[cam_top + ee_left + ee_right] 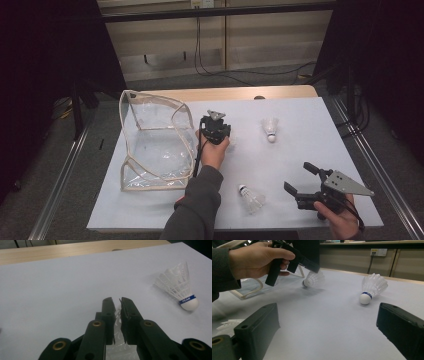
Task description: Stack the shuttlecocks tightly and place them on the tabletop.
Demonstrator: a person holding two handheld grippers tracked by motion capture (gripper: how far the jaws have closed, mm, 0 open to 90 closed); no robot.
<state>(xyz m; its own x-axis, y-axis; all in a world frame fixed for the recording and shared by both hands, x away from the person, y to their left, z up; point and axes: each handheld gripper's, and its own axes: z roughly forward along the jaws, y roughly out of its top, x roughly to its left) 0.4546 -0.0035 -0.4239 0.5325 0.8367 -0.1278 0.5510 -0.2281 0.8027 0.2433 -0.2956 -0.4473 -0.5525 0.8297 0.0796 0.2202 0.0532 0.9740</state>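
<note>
White shuttlecock (313,279) pinched by its feathers in the left gripper (117,302), lying mid-table just right of the clear bag (152,142), second shuttlecock (270,130) farther right, third shuttlecock (251,197) near, right gripper (299,177) wide open, holding nothing

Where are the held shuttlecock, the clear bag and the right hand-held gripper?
held shuttlecock (313,279), right gripper view, feather skirt
clear bag (150,112), high view, upright clear panel
right hand-held gripper (301,179), high view, between fingertips
</note>
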